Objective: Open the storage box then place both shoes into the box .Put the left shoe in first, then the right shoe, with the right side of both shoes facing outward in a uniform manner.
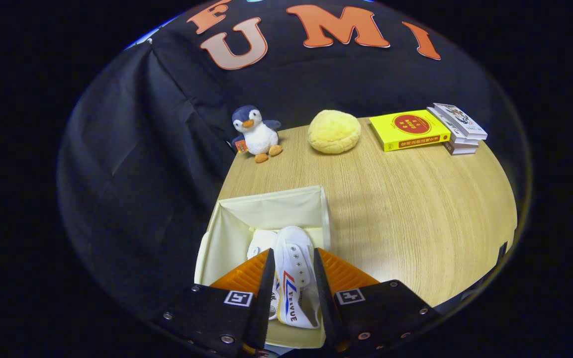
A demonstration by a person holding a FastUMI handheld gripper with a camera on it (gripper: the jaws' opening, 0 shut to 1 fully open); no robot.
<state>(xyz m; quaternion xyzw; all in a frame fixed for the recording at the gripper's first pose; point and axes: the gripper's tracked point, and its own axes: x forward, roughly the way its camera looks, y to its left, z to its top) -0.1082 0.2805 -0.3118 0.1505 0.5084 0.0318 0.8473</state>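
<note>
The cream fabric storage box stands open on the wooden table, right under my fingers. A white canvas shoe with a red and blue stripe lies between the two fingers, toe pointing away, its striped side turned up. My gripper is shut on this shoe, and both black fingers press against its sides over the box's inside. A second white shoe rests inside the box just left of the held one, partly hidden by the left finger.
The wooden table stretches to the right of the box. Along its far edge sit a plush penguin, a yellow round cushion, a yellow book and a small stack of books. Black cloth hangs to the left.
</note>
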